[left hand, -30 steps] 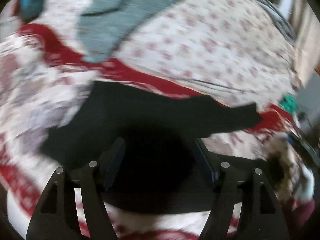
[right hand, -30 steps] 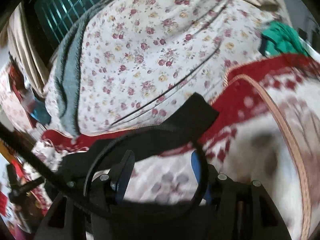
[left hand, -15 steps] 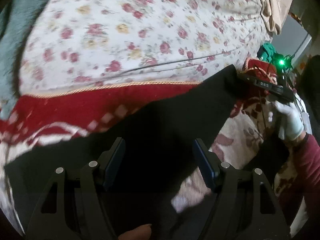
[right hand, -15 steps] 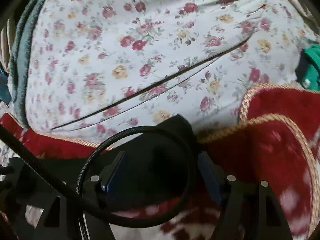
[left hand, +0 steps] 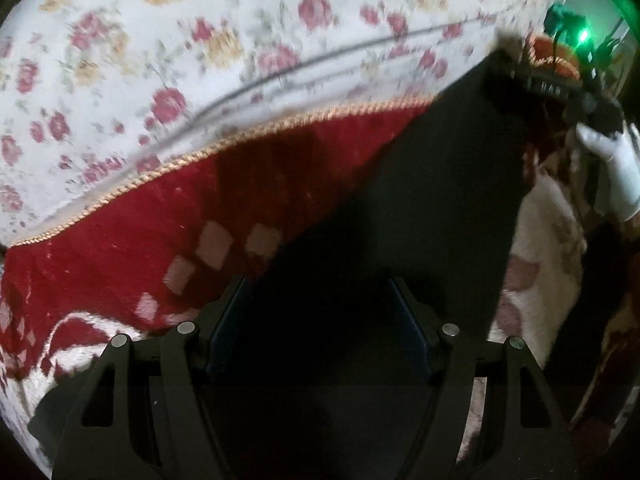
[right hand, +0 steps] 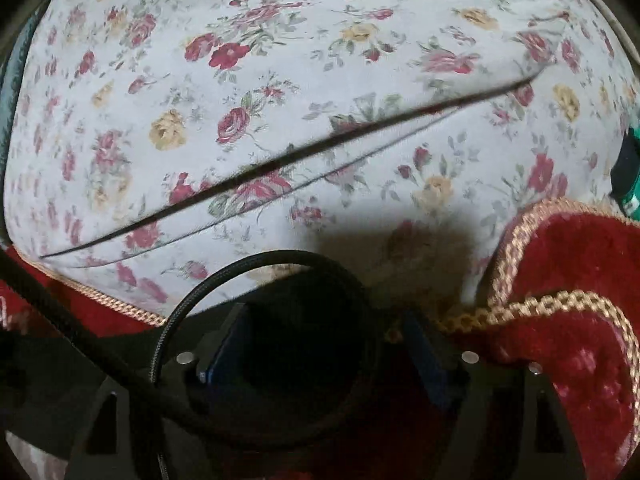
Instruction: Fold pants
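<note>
The black pants lay across the red blanket near the bed's floral sheet. The left hand-held gripper stood apart over the cloth; the right hand-held gripper, also apart, had just narrowed slightly around a pants end. Releasing unevenly could skew the fold.

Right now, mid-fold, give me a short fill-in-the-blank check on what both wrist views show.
1. The pants are ____ in colour.
2. The red blanket is edged with a ____ braid.
3. The sheet beyond the blanket carries a ____ print.
4. The hand at the right edge of the left wrist view wears a ____ glove.

Missing words: black; gold; floral; white
</note>
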